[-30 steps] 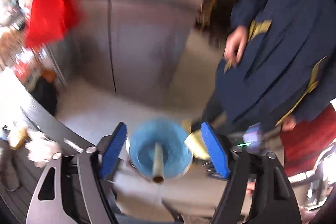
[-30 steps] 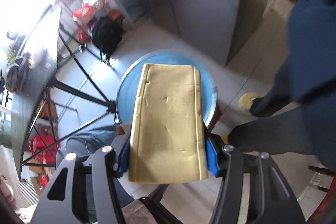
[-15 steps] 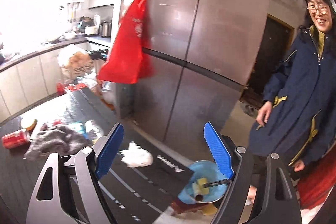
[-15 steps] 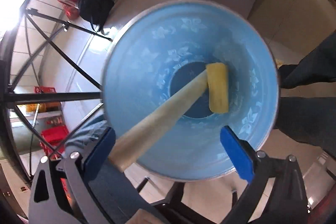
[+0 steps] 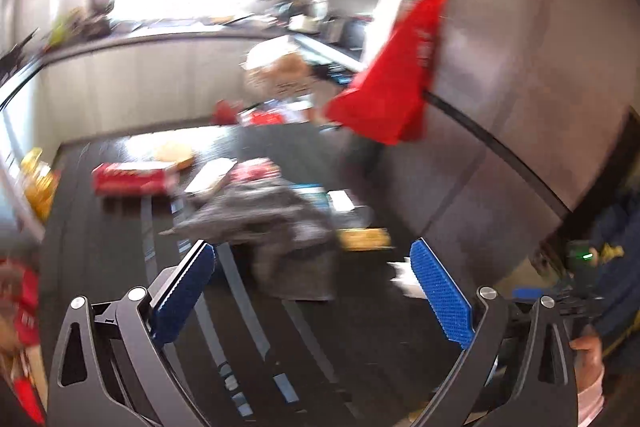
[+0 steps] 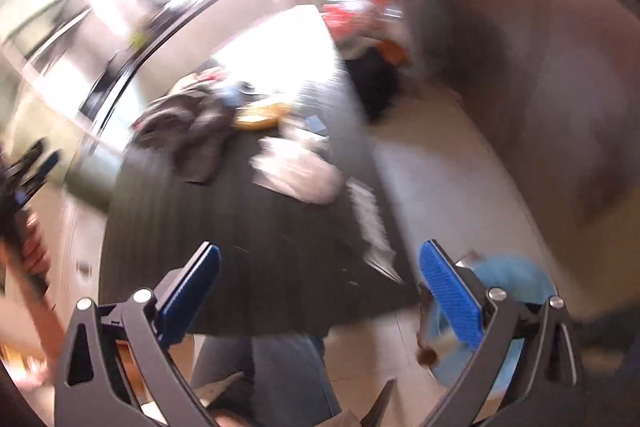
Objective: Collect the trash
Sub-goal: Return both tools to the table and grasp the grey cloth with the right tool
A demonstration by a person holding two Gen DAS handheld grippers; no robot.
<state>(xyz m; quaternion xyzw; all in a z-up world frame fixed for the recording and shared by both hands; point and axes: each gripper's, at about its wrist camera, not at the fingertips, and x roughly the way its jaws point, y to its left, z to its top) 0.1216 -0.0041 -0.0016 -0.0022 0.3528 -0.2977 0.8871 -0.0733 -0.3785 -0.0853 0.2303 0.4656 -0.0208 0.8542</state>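
Both views are motion-blurred. My left gripper (image 5: 312, 291) is open and empty above the dark table (image 5: 360, 339). A grey crumpled cloth (image 5: 264, 223) lies just beyond its fingers, a red box (image 5: 132, 179) farther left, a yellow packet (image 5: 364, 239) and white crumpled paper (image 5: 404, 277) to the right. My right gripper (image 6: 320, 291) is open and empty over the table's near edge (image 6: 260, 287). The blue trash bin (image 6: 500, 323) stands on the floor behind its right finger. White crumpled paper (image 6: 296, 171), the grey cloth (image 6: 188, 127) and a yellow item (image 6: 260, 117) lie on the table.
A red bag (image 5: 396, 95) hangs on the steel fridge (image 5: 520, 87). A kitchen counter (image 5: 140, 39) runs along the back. A person in navy (image 5: 616, 267) stands at the right. A black bag (image 6: 376, 83) sits on the floor by the fridge.
The right gripper has swung up from above the blue bin to face the table. The left gripper has turned left over the table toward the grey cloth. Both stay open.
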